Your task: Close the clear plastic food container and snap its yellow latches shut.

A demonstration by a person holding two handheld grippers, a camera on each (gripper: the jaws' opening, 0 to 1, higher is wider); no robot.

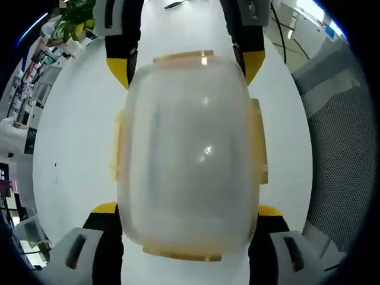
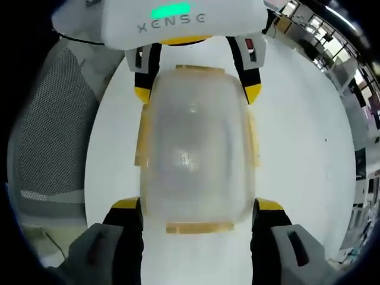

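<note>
While it rests on a white table (image 1: 77, 136), clear plastic food container (image 1: 189, 154) with yellow latches (image 1: 257, 145) lies between both tongs, left gripper (image 1: 189, 228) and right gripper (image 2: 196, 222) spread wide at opposite ends, jaws flanking its corners, gripping nothing.

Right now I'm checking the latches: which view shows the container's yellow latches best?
The left gripper view: the container looms large there, with yellow latches plain along all four edges, though glare hides whether they are snapped. The right gripper view shows the same container smaller, its latches paler.
</note>
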